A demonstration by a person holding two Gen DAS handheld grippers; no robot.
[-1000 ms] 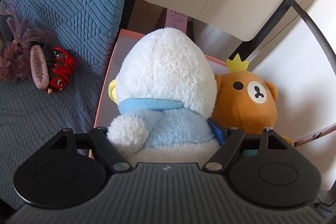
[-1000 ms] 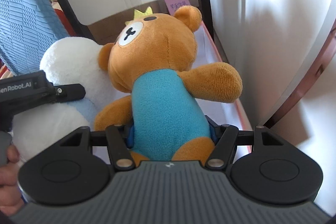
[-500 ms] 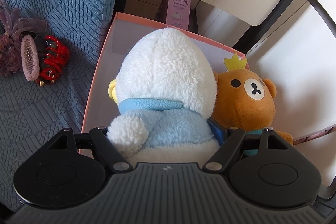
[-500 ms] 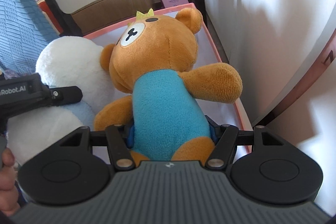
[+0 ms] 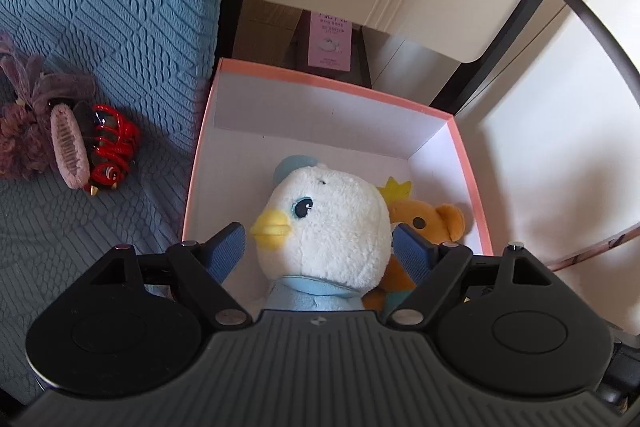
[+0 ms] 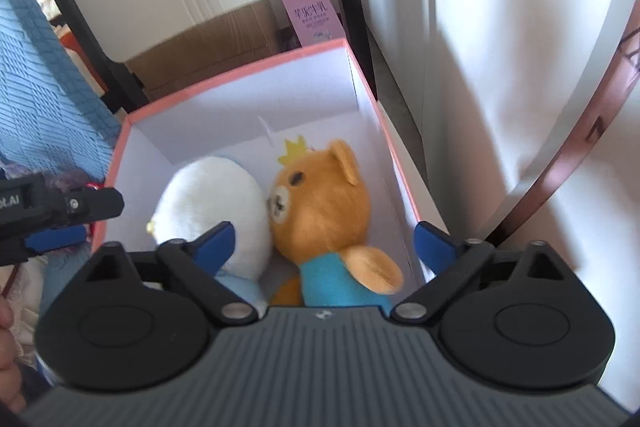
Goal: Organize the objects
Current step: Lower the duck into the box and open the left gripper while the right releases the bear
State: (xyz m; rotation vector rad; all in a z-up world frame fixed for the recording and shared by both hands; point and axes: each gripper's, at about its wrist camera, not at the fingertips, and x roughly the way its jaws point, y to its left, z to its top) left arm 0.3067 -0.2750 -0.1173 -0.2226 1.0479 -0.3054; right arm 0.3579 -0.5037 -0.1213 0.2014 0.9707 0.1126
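Now that both grippers (image 5: 320,247) (image 6: 324,239) have let go, jaws spread, duck (image 5: 332,223) and bear (image 6: 320,203) lie inside the box (image 5: 320,81); hair clips (image 5: 80,147) left of it come next, probably.

Below the fingers, each gripper body hides the lower bodies of the white duck plush (image 5: 328,223) and the orange bear plush (image 6: 320,211), while the duck covers most of the bear left of the right finger, and the pink carton's (image 5: 329,41) print is unreadable.
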